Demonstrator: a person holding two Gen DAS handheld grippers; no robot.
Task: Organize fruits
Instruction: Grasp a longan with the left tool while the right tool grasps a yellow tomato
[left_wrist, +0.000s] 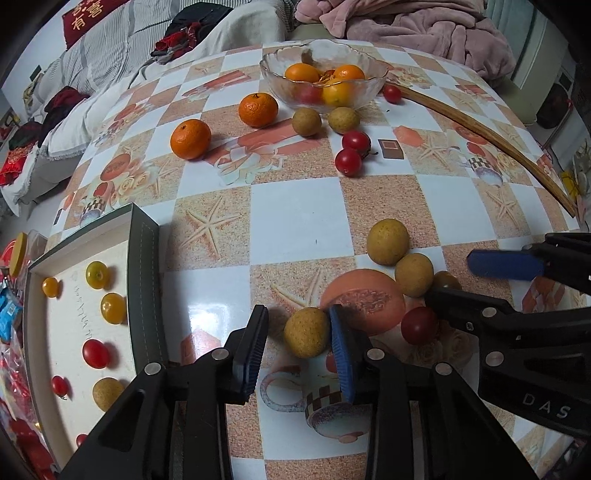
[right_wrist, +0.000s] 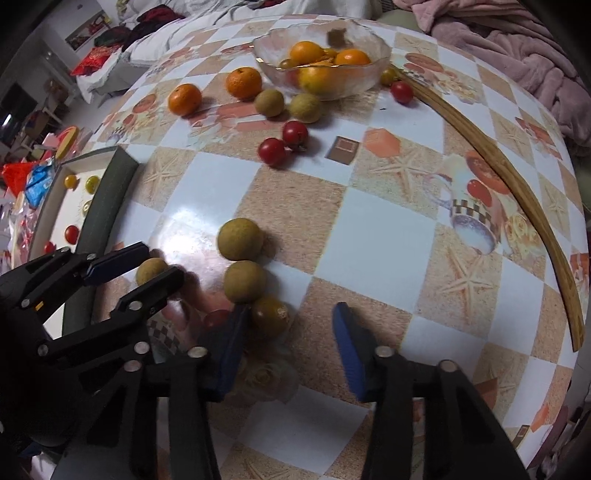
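Observation:
My left gripper is open, low over the table, with a tan longan between its fingers, touching the right pad. My right gripper is open; a dark yellow-brown tomato lies just inside its left finger. Two more longans lie ahead of it. A red cherry tomato sits between the two grippers. A white tray at the left holds sorted yellow tomatoes, red tomatoes and a longan.
A glass bowl with oranges stands at the far side. Two oranges, two longans and two red tomatoes lie loose before it. A curved bamboo strip runs along the right. Bedding lies beyond the table.

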